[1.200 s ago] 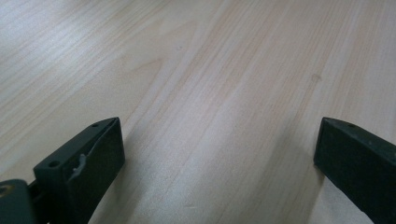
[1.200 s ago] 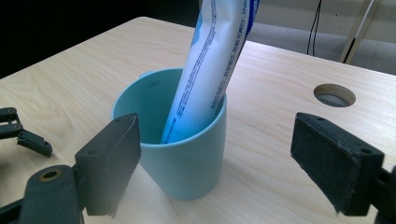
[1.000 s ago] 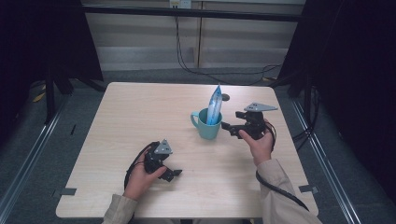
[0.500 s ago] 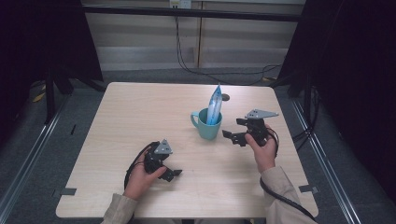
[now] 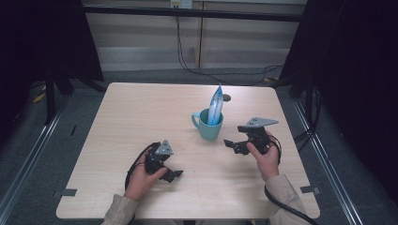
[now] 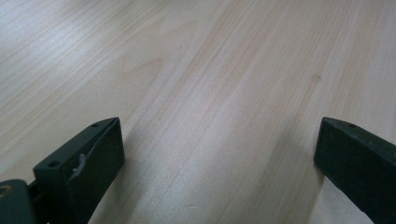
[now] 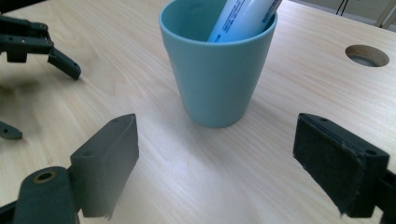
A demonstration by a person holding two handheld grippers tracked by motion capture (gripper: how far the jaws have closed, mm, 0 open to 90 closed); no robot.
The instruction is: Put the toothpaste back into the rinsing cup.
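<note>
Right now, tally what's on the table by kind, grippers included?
Cup: 1
Tube standing in the cup: 1
Grippers: 2, left gripper and right gripper, both open
Total: 4

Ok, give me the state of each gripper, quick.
Left gripper: open, jaws wide apart, holding nothing, above bare table.
Right gripper: open, holding nothing, facing the teal cup.
</note>
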